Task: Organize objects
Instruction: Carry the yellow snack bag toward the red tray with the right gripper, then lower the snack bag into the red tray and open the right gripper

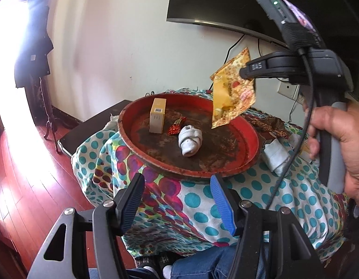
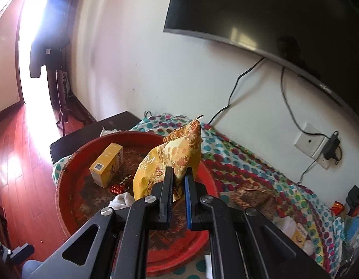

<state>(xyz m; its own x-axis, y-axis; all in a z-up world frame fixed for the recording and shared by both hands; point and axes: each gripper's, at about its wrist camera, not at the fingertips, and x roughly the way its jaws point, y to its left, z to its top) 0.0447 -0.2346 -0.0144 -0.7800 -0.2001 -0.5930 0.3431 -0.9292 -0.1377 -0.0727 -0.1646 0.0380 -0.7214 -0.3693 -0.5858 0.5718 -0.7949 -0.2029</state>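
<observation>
A: Where is the snack bag (image 2: 170, 160)?

B: In the air above the red tray (image 1: 251, 139), pinched by the right gripper (image 2: 178, 181). Its jaws are clamped tight on the bag's lower edge, and the bag stands up from them, crumpled.

A: And from the other camera?

B: The same bag hangs from the right gripper's tip over the tray's far right side. A hand (image 1: 335, 137) holds that gripper's grey handle.

A: The left gripper (image 1: 177, 197)?

B: Jaws well apart, nothing between them. It sits low, near the tray's near rim, over the spotted cloth (image 1: 260, 193).

A: What lies in the tray?

B: A yellow box (image 1: 157, 116) standing on end toward the far left, a small red wrapper (image 1: 176, 126) just beside it, and a rolled white sock (image 1: 190, 140) near the middle.

A: Anything outside it?

B: A brown packet (image 2: 255, 196) on the cloth to the tray's right.
</observation>
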